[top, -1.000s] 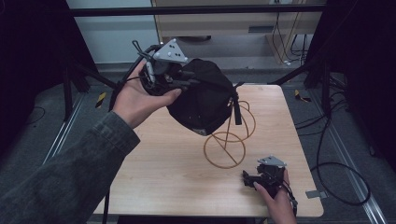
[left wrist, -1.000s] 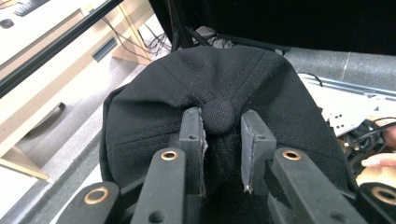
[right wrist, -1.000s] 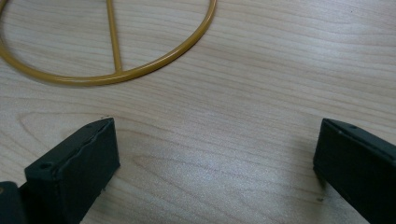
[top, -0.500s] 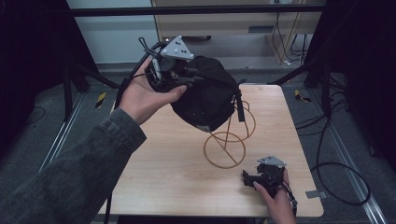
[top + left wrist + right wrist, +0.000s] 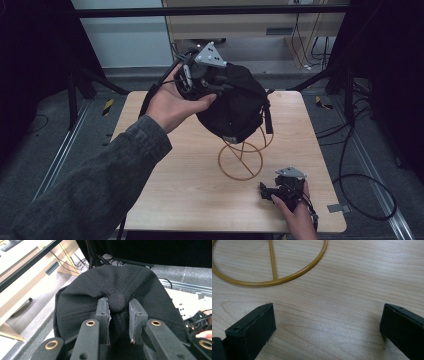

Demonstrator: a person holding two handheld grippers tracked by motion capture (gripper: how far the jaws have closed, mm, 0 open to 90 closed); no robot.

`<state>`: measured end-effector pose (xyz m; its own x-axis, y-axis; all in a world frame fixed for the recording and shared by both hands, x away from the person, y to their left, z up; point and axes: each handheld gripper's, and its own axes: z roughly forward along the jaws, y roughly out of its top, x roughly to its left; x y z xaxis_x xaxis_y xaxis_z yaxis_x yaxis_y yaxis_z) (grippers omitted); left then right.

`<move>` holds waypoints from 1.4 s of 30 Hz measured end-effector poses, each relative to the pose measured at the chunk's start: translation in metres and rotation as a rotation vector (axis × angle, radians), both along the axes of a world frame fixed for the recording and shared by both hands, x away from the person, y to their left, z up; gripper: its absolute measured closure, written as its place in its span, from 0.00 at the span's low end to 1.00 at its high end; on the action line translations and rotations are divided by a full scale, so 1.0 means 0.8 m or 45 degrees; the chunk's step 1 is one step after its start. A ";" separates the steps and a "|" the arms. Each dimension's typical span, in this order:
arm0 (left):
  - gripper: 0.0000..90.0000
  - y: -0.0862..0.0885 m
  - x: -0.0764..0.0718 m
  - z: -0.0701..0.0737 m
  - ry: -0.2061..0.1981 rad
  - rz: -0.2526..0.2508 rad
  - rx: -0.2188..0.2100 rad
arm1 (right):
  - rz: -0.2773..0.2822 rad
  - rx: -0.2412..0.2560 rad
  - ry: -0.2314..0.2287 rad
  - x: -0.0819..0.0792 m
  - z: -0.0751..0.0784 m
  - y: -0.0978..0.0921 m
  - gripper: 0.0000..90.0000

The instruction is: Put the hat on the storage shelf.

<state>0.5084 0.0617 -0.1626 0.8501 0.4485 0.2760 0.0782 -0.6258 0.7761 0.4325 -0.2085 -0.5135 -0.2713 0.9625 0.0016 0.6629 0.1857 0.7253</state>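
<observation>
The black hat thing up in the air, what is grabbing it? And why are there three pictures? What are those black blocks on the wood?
A person holds a pinching tool, called a gripper, in each hand. The big picture looks down from above the table. The other two come from small cameras riding on the grippers.

The left gripper is pinching the top of a black cap, with its two black jaws on either side of the cap's little round button. From above, the cap sits over a golden wire stand that stands on the wooden table.

The black blocks are the jaws of the right gripper. They are spread wide apart, holding nothing, low over the wood near the stand's ring-shaped base.
</observation>
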 end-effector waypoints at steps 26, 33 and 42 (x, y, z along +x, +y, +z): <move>0.81 -0.059 0.026 -0.053 0.091 -0.038 0.056 | -0.001 -0.001 0.002 0.000 0.000 0.000 0.00; 0.81 -0.063 0.029 -0.066 0.115 -0.036 0.060 | 0.003 -0.005 0.000 0.000 0.000 0.000 0.00; 0.80 -0.068 0.029 -0.082 0.139 -0.041 0.089 | 0.003 -0.005 0.000 0.000 0.000 0.000 0.00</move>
<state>0.5319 0.0071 -0.2279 0.8904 0.4035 0.2105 0.1388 -0.6814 0.7187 0.4324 -0.2088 -0.5133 -0.2732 0.9619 -0.0023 0.6628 0.1900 0.7243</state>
